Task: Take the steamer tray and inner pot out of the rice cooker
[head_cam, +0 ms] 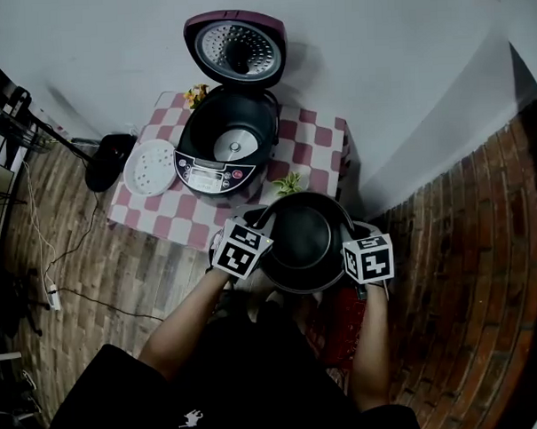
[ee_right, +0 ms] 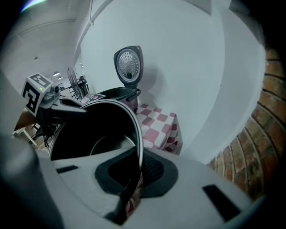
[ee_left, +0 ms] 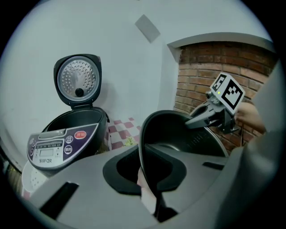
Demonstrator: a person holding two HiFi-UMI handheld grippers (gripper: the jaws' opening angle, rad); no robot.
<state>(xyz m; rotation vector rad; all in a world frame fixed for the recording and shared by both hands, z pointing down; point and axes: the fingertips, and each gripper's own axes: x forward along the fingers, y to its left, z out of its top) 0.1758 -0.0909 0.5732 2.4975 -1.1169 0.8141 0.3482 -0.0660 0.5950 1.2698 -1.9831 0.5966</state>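
Pinching the empty inner pot (head_cam: 301,243) by its rim are the left hand-held gripper (ee_left: 147,179) and right hand-held gripper (ee_right: 134,179); the open rice cooker (head_cam: 225,144) and steamer tray (head_cam: 149,167) sit on the tabletop (head_cam: 314,145).

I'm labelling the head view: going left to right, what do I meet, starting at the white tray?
Steamer tray → rice cooker → right claw, shut on the rim of the inner pot. The pot and left claw overlap the cooker sideways, so they are left out.
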